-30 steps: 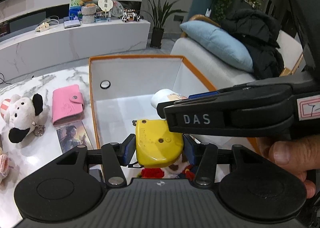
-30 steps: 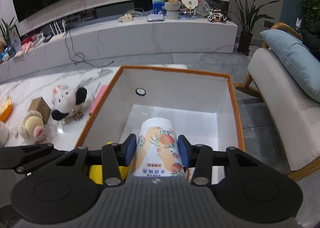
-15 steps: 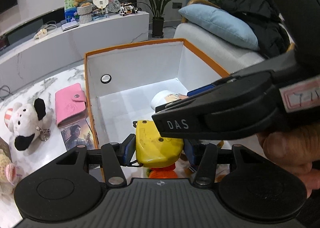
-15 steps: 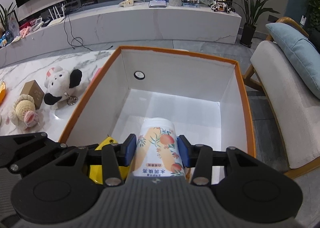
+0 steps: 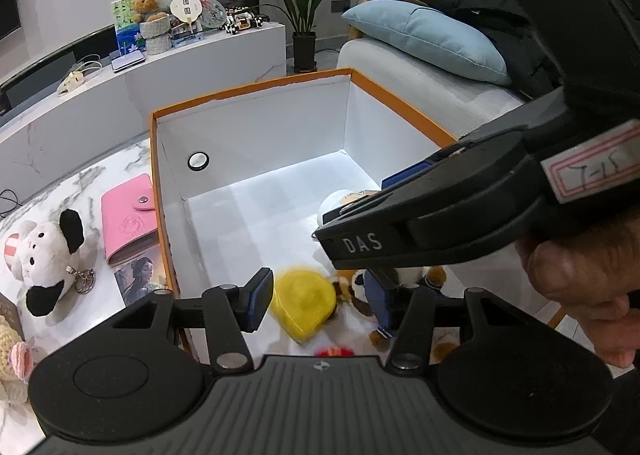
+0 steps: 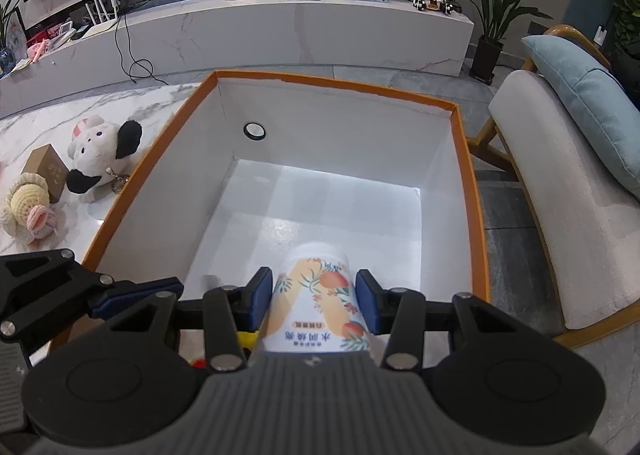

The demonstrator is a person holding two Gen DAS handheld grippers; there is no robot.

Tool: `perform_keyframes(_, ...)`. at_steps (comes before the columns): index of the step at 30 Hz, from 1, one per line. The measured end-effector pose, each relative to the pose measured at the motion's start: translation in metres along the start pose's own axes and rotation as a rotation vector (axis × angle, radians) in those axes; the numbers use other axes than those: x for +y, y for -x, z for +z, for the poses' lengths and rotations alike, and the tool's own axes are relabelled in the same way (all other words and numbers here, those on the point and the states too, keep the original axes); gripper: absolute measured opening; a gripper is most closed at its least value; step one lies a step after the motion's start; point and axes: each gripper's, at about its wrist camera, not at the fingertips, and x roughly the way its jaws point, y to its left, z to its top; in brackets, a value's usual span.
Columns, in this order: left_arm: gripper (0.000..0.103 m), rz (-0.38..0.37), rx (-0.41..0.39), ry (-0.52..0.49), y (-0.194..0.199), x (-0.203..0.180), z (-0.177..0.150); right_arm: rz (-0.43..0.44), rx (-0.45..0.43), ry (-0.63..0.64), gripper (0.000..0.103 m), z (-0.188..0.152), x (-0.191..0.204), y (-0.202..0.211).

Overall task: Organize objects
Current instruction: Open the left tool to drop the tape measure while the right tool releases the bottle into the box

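1. So, nearest first: the left gripper (image 5: 316, 299) has its fingers spread wide with nothing between the pads. The yellow case (image 5: 306, 301) sits blurred in the gap, clear of both pads, over the near end of the box floor.
2. Right beside the yellow case there are small plush toys (image 5: 360, 289) in the near end of the box, partly hidden behind the left gripper's right finger, plus something red (image 5: 334, 351) peeking over the gripper body. Can't tell what the red thing is.
3. The right gripper (image 6: 314, 301) is pinching a printed paper cup (image 6: 316, 303) by its sides, blue pads touching it on both sides. The cup is tilted forward with its white end pointing into the box, held above the floor.
4. The orange-rimmed box (image 6: 466, 159) is white inside, and the far half of the floor looks bare, with a small round grommet (image 6: 255, 131) in the far wall.
5. Out on the marble table (image 5: 80, 183) left of the box: a pink wallet (image 5: 128, 221) and a picture card (image 5: 142, 279) just beside the box wall, then a black-and-white plush dog (image 6: 102, 153), a crocheted doll (image 6: 26, 209) and a small brown carton (image 6: 46, 171).
6. Way back, a white TV bench (image 6: 280, 31) and a chair with a blue cushion (image 6: 584, 103).
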Motion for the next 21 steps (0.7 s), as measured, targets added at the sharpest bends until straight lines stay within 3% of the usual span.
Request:
perform_keyframes(2,0.071,0.007,-0.009,0.000,0.0001,0.0009,0.0002,0.002,0.001,0.002,0.048,0.0000,-0.0001,0.0000)
perform_keyframes(21,0.074,-0.007,-0.059,0.020,0.0078,0.0066,-0.0002,-0.006,-0.012,0.009,0.051,0.0014,0.0023,0.0019)
